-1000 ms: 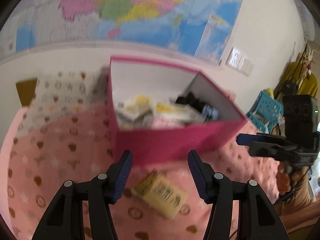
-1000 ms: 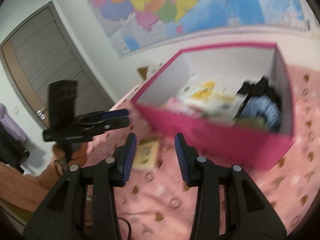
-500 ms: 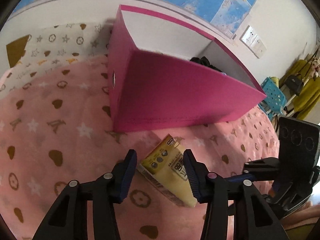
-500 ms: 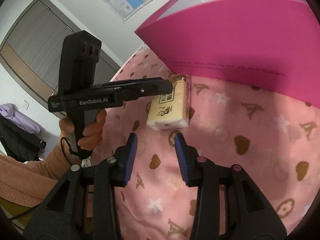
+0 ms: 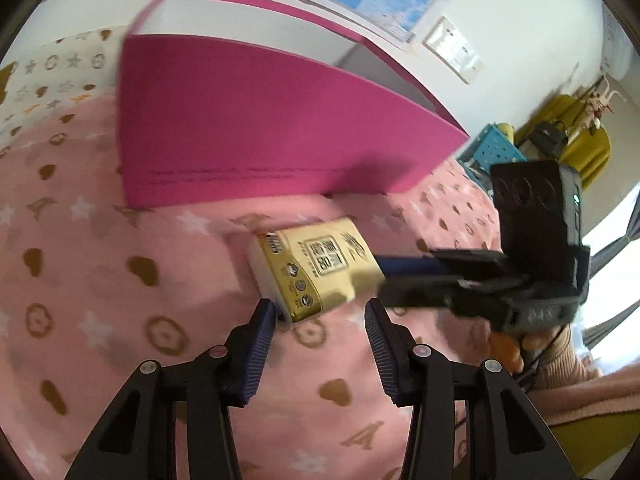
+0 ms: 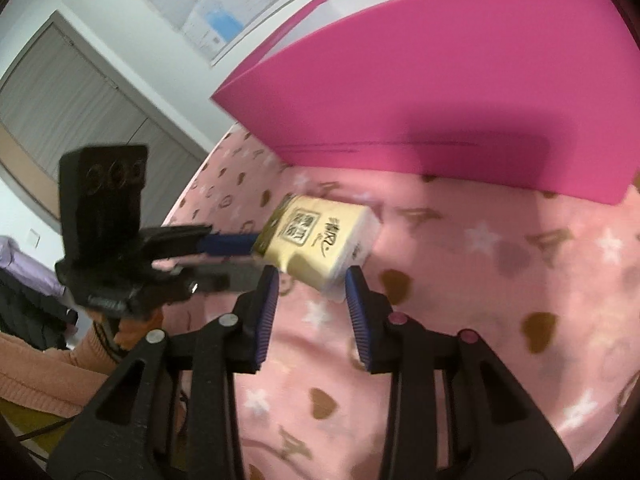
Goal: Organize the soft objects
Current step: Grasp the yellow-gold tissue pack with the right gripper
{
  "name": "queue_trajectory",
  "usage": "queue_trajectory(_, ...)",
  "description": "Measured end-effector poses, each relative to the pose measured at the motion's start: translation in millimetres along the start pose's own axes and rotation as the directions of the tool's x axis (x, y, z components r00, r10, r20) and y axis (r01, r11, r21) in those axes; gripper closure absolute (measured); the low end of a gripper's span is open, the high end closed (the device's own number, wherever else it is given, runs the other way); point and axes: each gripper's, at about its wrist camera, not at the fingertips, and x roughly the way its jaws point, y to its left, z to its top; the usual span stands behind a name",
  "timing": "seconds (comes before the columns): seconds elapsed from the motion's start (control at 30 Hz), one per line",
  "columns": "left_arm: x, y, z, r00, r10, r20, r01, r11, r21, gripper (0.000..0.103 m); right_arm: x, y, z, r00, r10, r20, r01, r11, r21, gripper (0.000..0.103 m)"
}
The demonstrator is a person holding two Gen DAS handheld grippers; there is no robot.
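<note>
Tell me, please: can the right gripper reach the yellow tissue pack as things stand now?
Probably yes. The tissue pack lies on the pink blanket just ahead of the right gripper, whose jaws are apart at its near end. Only the left gripper, at the pack's far end, crowds it.

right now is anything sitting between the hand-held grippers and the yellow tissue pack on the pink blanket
Nothing visible blocks either one. The tissue pack lies on the pink blanket in front of the pink box. The left hand-held gripper and right hand-held gripper both reach its corners, jaws open.
</note>
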Motion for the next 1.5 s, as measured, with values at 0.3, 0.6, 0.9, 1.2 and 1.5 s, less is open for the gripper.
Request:
queue_trajectory(0.3,-1.5,3.2,3.8,0.999,0.029,0.043,-0.027,0.998,-0.051,0.057,-1.1,-5.9,6.7,0.998,-0.042,0.035,0.041,0.999,0.022,0.065)
queue_trajectory(0.6,-0.7,4.4,1.1,0.999,0.039,0.036,-0.037,0.997,-0.071,0.066,-0.9,-6.9,7.7,0.998,-0.039,0.039,0.039,0.999,0.0,0.071)
queue_trajectory(0.9,3.5,-10.5,5.5,0.998,0.039,0.051,-0.036,0.998,-0.055,0.066,-14.3,-2.2,3.9,0.996,-0.066,0.064,0.067,0.998,-0.021,0.071)
queue_trajectory(1.2,-3.7,-28.9,9.9,0.996,0.038,0.085,-0.038,0.999,-0.008,0.066,-34.6,0.8,-1.3,0.992,-0.071,0.107,0.076,0.996,-0.041,0.071)
queue_trajectory(1.5,-6.9,-42.7,14.2,0.993,0.048,0.106,-0.05,0.998,0.024,0.066,-47.5,1.3,-6.2,0.988,-0.079,0.131,0.086,0.995,-0.046,0.071)
